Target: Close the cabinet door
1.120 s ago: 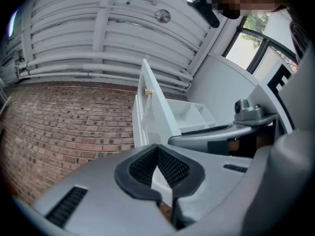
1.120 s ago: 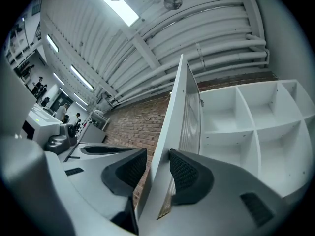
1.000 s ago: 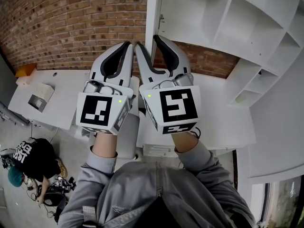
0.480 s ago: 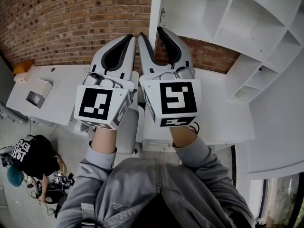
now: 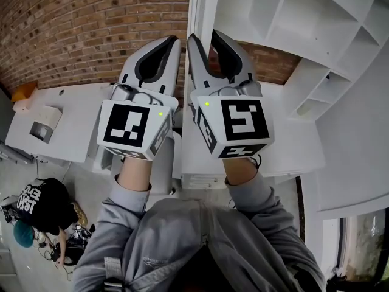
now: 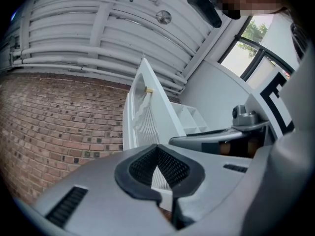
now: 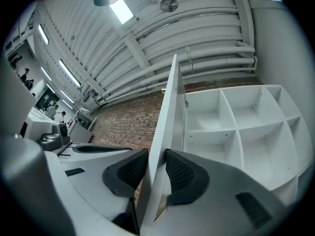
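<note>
The white cabinet door stands open, edge-on, in front of the white shelf cabinet. My right gripper straddles the door's free edge. In the right gripper view the door runs between the two black pads, which lie against both its faces. These jaws have just been closing, and the right gripper is shut on the door. My left gripper is held up right beside it, shut and empty. In the left gripper view the slatted door rises beyond the left gripper.
A red brick wall runs behind the door. Below it is a white desk with a tissue box. A person crouches on the floor at lower left. A white wall stands at the right.
The right gripper's jaws have narrowed onto the door edge. Both grippers sit a little further right in the head view. The left gripper stays shut.
</note>
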The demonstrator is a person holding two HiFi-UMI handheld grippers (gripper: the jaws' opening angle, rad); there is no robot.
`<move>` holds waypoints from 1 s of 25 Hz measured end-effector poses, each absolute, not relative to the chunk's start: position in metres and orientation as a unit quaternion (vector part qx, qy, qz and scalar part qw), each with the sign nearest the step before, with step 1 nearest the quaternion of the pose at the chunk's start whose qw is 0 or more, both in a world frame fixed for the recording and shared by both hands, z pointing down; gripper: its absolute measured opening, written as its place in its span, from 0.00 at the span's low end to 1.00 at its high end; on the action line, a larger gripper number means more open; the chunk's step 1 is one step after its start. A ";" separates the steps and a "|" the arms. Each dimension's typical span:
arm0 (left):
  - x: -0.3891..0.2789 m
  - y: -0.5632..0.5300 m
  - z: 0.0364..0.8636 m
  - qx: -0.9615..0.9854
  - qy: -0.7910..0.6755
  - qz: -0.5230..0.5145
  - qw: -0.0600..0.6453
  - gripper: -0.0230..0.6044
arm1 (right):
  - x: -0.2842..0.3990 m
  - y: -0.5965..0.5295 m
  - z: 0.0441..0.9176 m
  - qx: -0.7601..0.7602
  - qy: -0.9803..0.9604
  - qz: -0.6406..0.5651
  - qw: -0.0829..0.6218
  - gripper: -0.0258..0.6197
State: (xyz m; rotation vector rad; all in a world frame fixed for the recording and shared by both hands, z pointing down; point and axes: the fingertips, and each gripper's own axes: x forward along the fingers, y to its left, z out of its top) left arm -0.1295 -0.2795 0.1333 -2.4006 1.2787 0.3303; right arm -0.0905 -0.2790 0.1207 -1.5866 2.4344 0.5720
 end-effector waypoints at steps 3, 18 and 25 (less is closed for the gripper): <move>-0.118 -0.280 0.135 -0.865 0.444 0.119 0.199 0.05 | -0.076 -0.279 0.122 -0.543 0.813 0.188 0.094 0.23; -0.071 -0.284 0.135 -0.893 0.387 0.128 0.192 0.05 | -0.031 -0.282 0.121 -0.563 0.804 0.169 0.092 0.20; -0.062 -0.289 0.137 -0.897 0.379 0.129 0.188 0.05 | -0.019 -0.283 0.122 -0.565 0.804 0.164 0.092 0.19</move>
